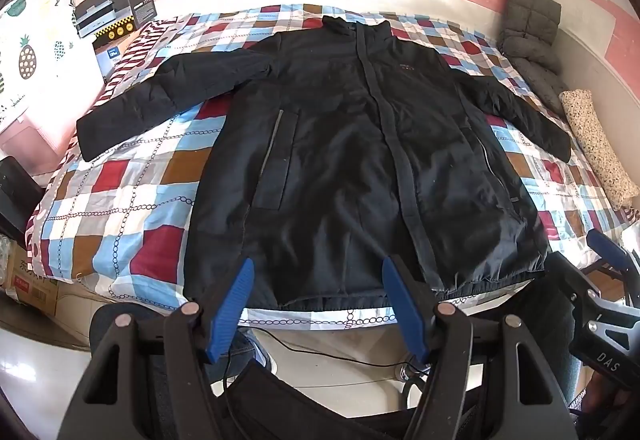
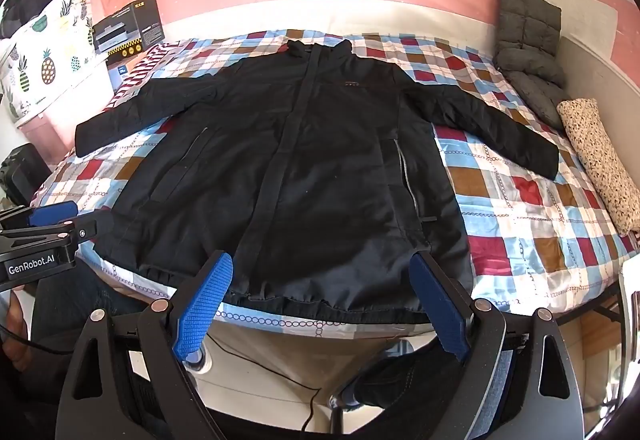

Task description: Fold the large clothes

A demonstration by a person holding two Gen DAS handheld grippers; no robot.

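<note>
A large black zip-up jacket lies flat and face up on the checked bedspread, collar at the far side, hem at the near edge, both sleeves spread outward. It also shows in the right wrist view. My left gripper is open and empty, hovering just above the jacket's hem. My right gripper is open and empty, also over the hem, to the right of the left one. The right gripper shows at the right edge of the left wrist view; the left gripper shows at the left edge of the right wrist view.
A black printed box and a pineapple-print pillow stand at the bed's far left. Grey quilted cushions and a speckled bolster lie along the right side. A cardboard box and cables are on the floor.
</note>
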